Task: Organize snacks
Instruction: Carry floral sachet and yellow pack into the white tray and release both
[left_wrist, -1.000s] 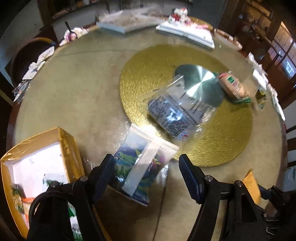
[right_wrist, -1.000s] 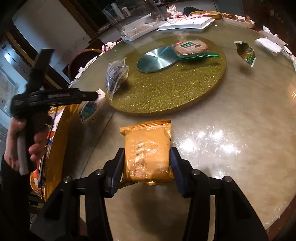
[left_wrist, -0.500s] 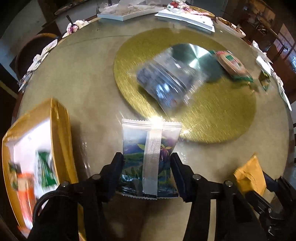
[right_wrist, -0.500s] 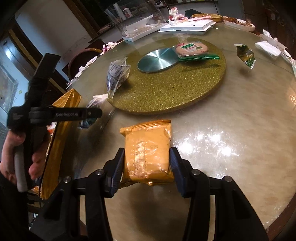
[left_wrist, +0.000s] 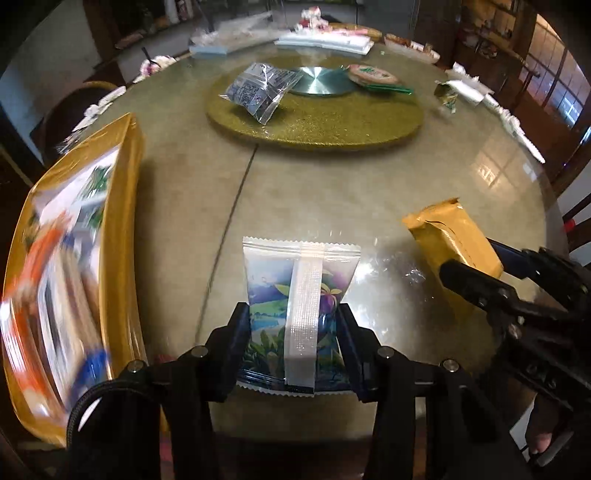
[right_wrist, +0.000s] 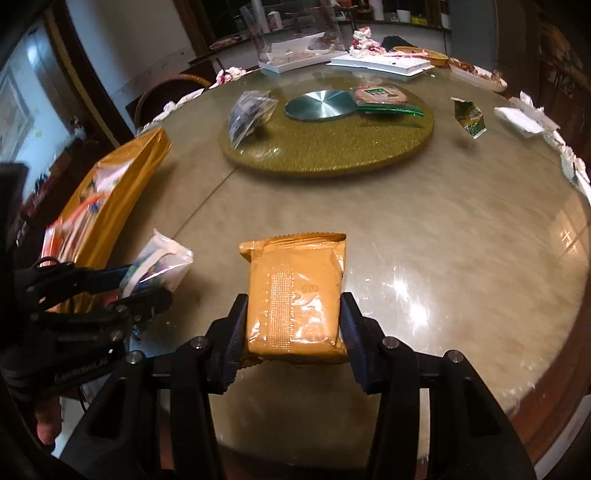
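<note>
the printed snack packet (left_wrist: 301, 314) is being held between the fingers of the left gripper (left_wrist: 293, 334), its long axis running straight out along the fingers, its white seam strip facing up, lifted just above the table (left_wrist: 332, 192). the orange snack packet (right_wrist: 295, 306) is being clamped in the same way by the right gripper (right_wrist: 293, 328), long axis forward too. the gold box (left_wrist: 122, 192), where other snacks are already being kept, is lying to the left of both grippers; the left gripper is judged the nearer, so its packet is probably being carried there first, sideways and leftward. a clear bag (left_wrist: 258, 90) and a round wrapped snack (left_wrist: 371, 75) are being left on the gold turntable (left_wrist: 332, 122), well apart. compared with a second ago, the printed packet, then lying loose between wide-open fingers, is now being gripped and raised, while the orange packet is being held as before.
</note>
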